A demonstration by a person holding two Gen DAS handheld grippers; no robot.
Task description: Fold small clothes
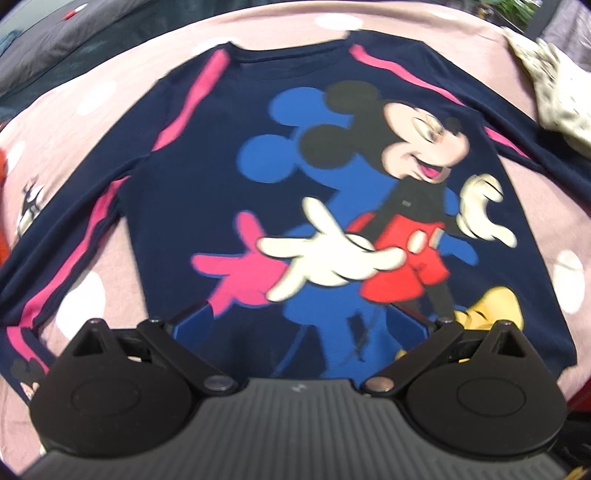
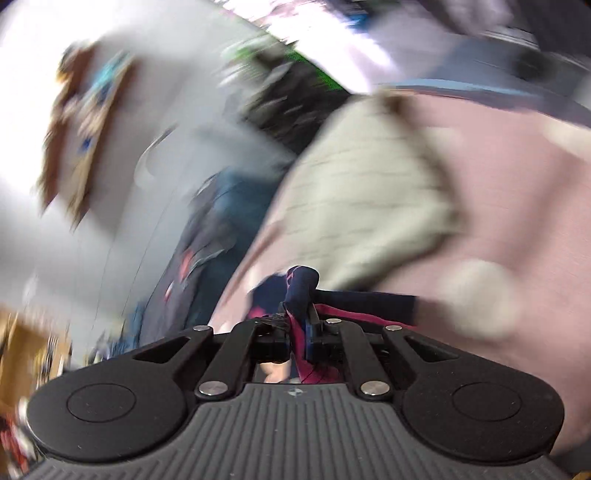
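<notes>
Right gripper [image 2: 297, 325] pinching sleeve [image 2: 299, 288] of shirt [image 1: 295, 192], likely drawing it inward for folding; left gripper [image 1: 299, 325] hovering wide over shirt hem, shirt lying flat on pink sheet [image 1: 110, 85].

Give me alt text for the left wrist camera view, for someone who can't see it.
A navy long-sleeved cartoon-mouse shirt with pink sleeve stripes lies spread flat, print up, on a pink white-dotted bedsheet. The open left tool hovers over the shirt's hem, gripping nothing. A crumpled cream floral cloth sits at the upper right.
</notes>
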